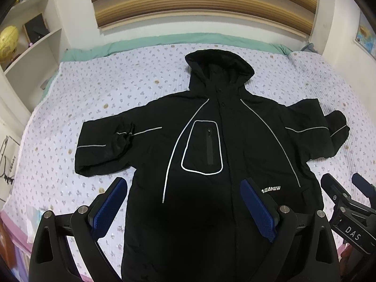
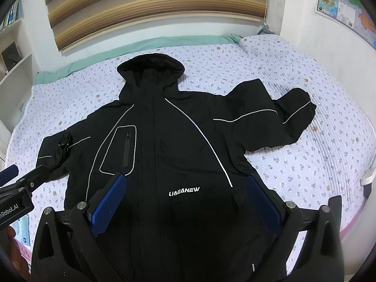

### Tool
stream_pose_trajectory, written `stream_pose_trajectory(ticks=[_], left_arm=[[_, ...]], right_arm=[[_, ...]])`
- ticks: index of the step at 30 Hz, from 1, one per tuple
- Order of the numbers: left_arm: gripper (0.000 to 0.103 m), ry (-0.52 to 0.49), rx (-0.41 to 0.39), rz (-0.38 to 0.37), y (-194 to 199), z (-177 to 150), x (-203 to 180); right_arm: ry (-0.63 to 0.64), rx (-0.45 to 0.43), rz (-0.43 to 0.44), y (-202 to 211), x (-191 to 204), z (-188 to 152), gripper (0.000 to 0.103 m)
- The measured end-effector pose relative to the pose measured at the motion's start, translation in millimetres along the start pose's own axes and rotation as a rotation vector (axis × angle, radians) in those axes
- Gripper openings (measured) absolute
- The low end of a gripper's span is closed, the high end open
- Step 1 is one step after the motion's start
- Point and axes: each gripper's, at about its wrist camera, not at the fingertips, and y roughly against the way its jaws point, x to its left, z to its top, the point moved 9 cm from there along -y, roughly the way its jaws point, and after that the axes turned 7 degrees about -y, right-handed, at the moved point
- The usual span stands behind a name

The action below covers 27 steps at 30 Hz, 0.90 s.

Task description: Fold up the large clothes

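A black hooded jacket [image 1: 211,141] [image 2: 164,145] with reflective piping and a white chest logo lies front up on the bed, hood toward the far wall. Both sleeves [image 1: 105,145] [image 2: 270,122] are spread sideways, their cuffs partly folded back. My left gripper [image 1: 184,185] hovers open above the jacket's lower left front, its blue pads [image 1: 108,206] holding nothing. My right gripper [image 2: 188,183] stands open over the lower front near the logo, also holding nothing. Each gripper shows at the edge of the other's view [image 1: 345,202] [image 2: 16,183].
The bed [image 1: 94,89] [image 2: 305,164] carries a pale floral quilt with a green sheet at the head. A striped blind hangs on the far wall. White shelves [image 1: 30,54] with a yellow globe stand at left; a wall map [image 2: 340,7] hangs at right.
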Motion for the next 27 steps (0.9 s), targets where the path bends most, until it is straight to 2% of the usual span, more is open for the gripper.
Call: stream_pose_trajectory(ticks=[17,21,27], left_arm=[[0.097,0.002,0.000,-0.017,4,-6,-1],[0.097,0.010,-0.008,-0.047,7,-7,-2],[0.097,0.013,-0.010,-0.035,7,-8,-3]], right_arm=[[-0.021,0.039,0.001,-5,-6,-12,0.102],[-0.024,0.047,0.009,-5,-6,-13,0.102],[-0.030,0.049,0.013,-4,-7,-15,0.102]])
